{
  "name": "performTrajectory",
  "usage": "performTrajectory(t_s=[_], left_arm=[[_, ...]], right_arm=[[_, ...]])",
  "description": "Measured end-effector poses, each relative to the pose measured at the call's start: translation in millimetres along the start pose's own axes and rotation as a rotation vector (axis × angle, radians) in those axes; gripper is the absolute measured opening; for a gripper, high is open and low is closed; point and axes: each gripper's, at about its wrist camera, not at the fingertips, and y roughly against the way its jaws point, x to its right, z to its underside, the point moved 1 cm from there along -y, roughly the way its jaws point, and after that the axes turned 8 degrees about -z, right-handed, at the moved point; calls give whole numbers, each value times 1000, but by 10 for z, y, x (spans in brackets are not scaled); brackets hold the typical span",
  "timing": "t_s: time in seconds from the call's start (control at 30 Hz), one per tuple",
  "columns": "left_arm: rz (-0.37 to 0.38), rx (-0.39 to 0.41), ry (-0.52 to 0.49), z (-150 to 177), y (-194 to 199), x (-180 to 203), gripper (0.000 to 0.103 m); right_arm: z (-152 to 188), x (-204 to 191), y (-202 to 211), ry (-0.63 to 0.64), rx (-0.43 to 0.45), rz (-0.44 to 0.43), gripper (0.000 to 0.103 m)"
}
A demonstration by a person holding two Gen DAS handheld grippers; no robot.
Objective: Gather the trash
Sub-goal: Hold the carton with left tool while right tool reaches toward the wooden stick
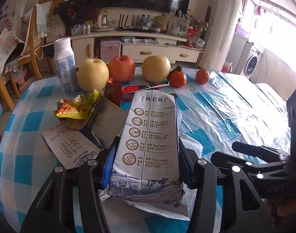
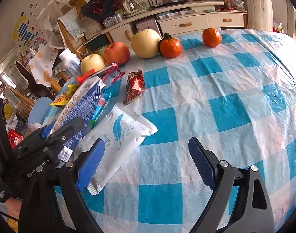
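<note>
A: What does the left gripper (image 1: pixel 146 167) hold?
B: A milk carton (image 1: pixel 151 141), clamped between half-closed jaws, tilted up above the table (image 2: pixel 235 89).
A: The right gripper (image 2: pixel 146 165)?
B: Jaws wide, empty; one pad lies over a white pouch (image 2: pixel 118 145) on the cloth.

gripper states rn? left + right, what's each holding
Left gripper: closed on the grey-and-blue printed milk carton.
Right gripper: open, holding nothing; one finger lies over the white plastic pouch with a blue feather print.
</note>
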Motion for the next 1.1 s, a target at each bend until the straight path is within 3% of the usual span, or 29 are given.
performTrajectory(t_s=[0.37,0.63,0.83,1.1], left_arm=[[-7,58,96,6,301,-465,56],[-23,69,145,56,352,-711,56],[-28,67,159,100,345,-797,56],[-24,61,183,129,344,-899,56]], right_arm=[[137,-390,-368,33,-82,-79,88],[2,-483,-610,65,-53,-3,89],[-28,-593,-749,141,-66,55,97],[-2,-662,-806,240,-90,103,94]])
